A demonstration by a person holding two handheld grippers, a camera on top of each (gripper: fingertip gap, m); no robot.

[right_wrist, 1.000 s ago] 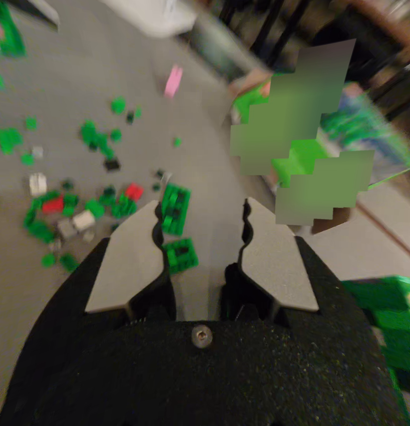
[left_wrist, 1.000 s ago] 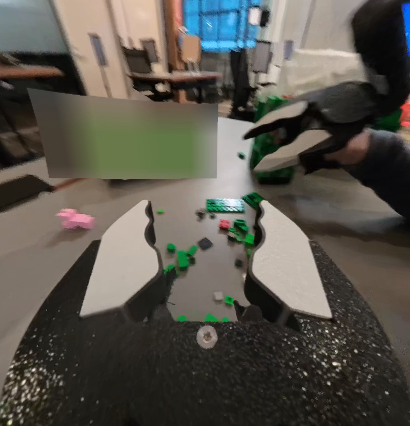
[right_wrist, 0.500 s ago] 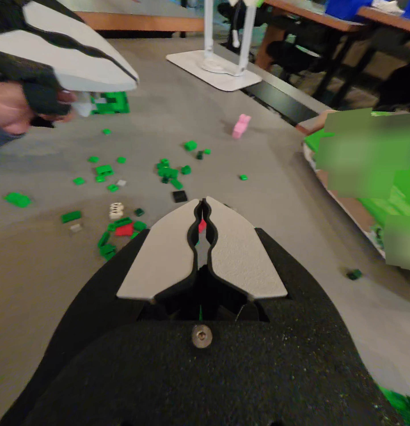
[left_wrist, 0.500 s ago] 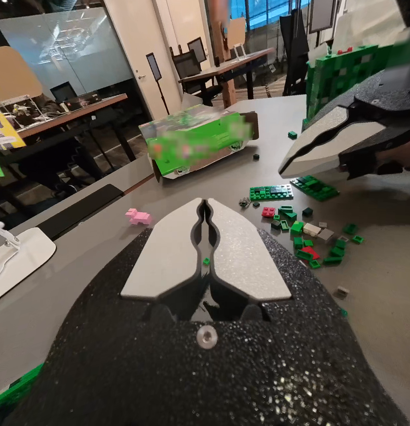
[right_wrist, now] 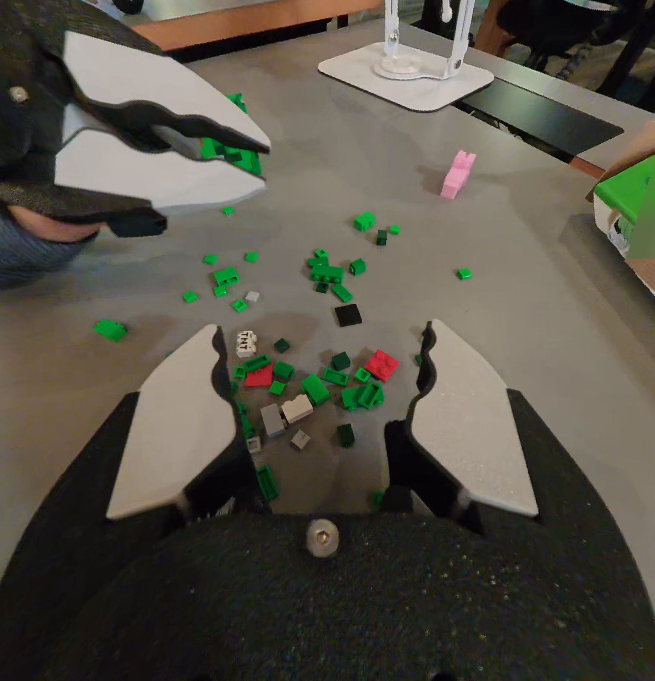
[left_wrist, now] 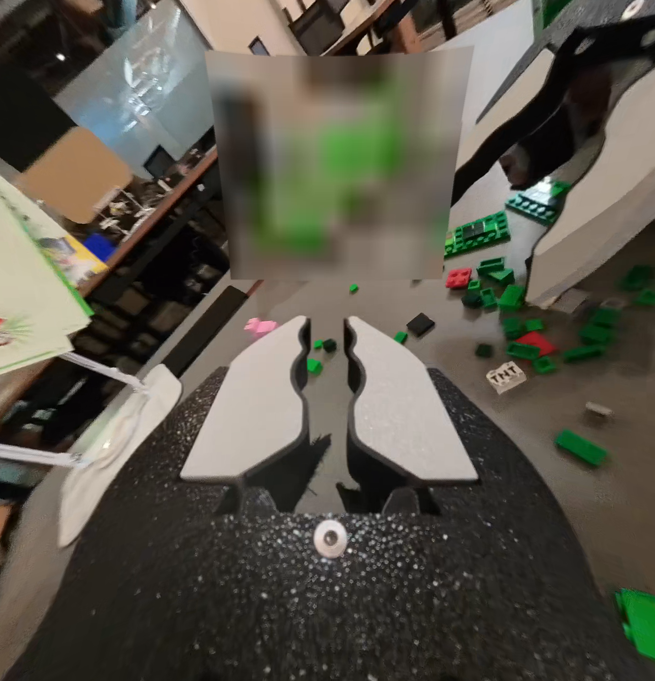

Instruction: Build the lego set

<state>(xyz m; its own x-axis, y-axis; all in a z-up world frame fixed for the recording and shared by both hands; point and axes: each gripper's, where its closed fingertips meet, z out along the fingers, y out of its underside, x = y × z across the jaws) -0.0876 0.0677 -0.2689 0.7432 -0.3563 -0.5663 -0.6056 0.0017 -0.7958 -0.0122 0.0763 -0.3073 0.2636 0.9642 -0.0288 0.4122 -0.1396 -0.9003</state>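
Loose Lego pieces lie scattered on the grey table: mostly small green bricks, a red 2x2 brick, a red tile, grey bricks, a white printed brick and a black tile. My right gripper is wide open and empty, low over this pile. My left gripper is open a little and empty, above the table; it also shows at the upper left of the right wrist view. Two green plates lie beyond the pile.
A pink pig figure stands alone farther back. A green cardboard box sits at the right edge. A white stand base is at the back edge, holding a booklet. The right gripper looms at the right of the left wrist view. The gap from one gripper's tips to the other's is roughly 9 cm. The right tips stand about 4 cm off the red 2x2 brick. Look for it in the left wrist view too. About 5 cm separates my right fingertips from the red tile. Seen from the left wrist view as well.
Both grippers were shut half a second ago and have opened, the right one wide. The right gripper has come down closer over the pile. The left view has swung and blurred.
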